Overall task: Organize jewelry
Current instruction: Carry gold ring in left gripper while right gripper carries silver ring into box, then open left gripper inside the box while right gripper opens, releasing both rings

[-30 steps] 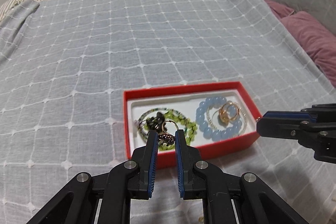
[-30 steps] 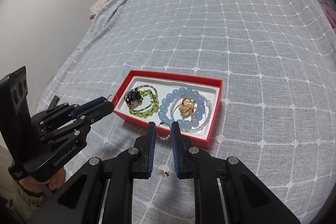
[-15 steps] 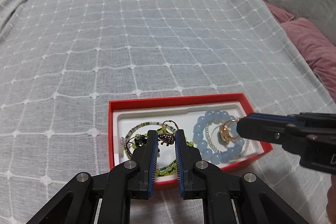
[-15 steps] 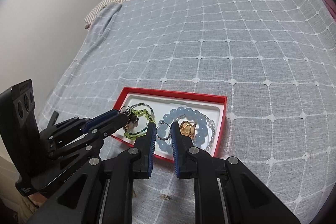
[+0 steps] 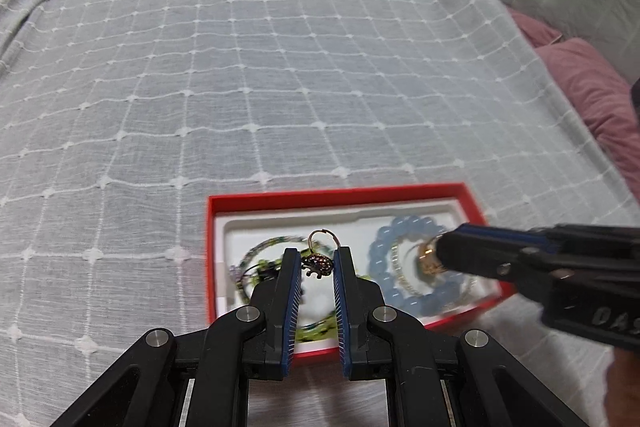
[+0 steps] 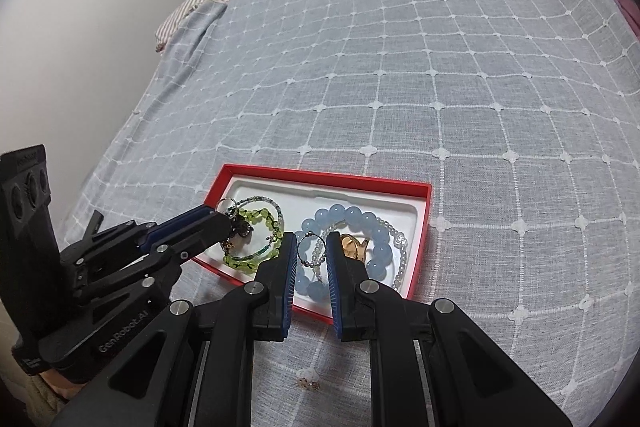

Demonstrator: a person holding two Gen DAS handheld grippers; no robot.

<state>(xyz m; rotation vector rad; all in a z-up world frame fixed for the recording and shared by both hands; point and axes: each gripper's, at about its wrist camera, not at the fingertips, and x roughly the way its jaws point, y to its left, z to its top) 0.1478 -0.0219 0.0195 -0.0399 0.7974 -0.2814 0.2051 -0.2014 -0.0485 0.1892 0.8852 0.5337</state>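
Nearest, on the blanket (image 6: 400,75) just short of the red tray (image 6: 422,223): a small loose trinket (image 6: 307,383), not yet collected, easy to overlook. Above the tray's near half, left gripper (image 5: 316,263) clamped on a dark beaded earring (image 5: 318,264) with a gold hoop, over the green bracelet (image 6: 256,227). Beside it, right gripper (image 6: 311,247) pinched on a thin hoop earring (image 6: 307,243), over the blue bead bracelet (image 6: 348,217) and gold ring (image 6: 352,243). Risks on release: hoops hooking the bracelets, snagging on a pad, or bouncing past the far rim onto the blanket.
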